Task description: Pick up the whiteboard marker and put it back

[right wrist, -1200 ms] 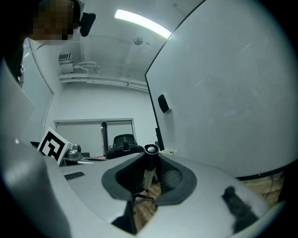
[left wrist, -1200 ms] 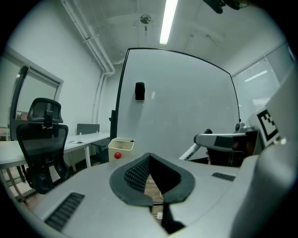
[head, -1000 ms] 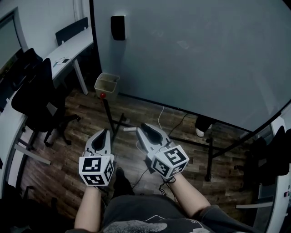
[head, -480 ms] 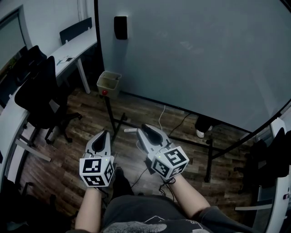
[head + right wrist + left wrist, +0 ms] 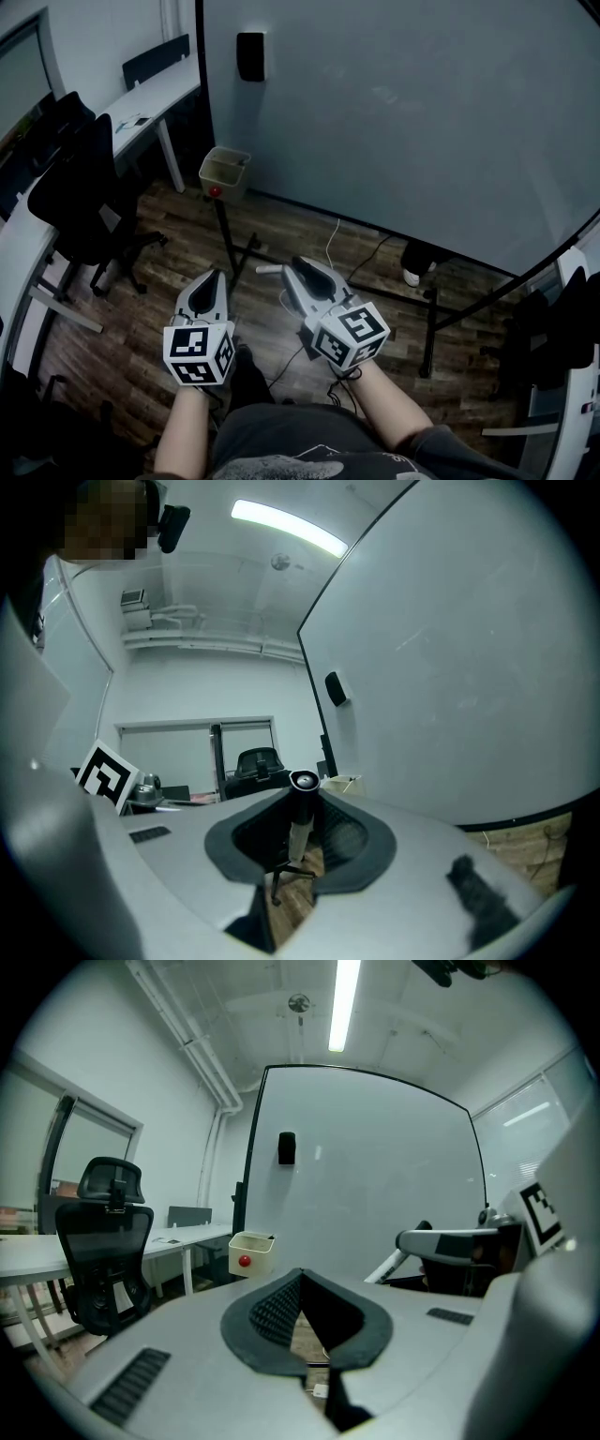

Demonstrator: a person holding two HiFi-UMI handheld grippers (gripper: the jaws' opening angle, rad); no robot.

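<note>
Whiteboard marker (image 5: 298, 832), pinched in right claw (image 5: 302, 797) per its view, left claw (image 5: 299, 1275) closed, empty

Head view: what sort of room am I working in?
Most likely an office or meeting room: a large whiteboard on a floor stand, a long white desk by the wall, and a black office chair beside it.

Marker (image 5: 298, 822) in the right gripper (image 5: 302, 797): black cap, off-white barrel. Both grippers pale grey with black ribbed pads; cubes (image 5: 199, 352) carry black-and-white squares. Ahead of the left gripper (image 5: 217, 275): cream bin (image 5: 223, 176) with a red dot, pale grey whiteboard (image 5: 403, 112) framed in black. Beneath both: dark brown plank floor (image 5: 281, 225).
</note>
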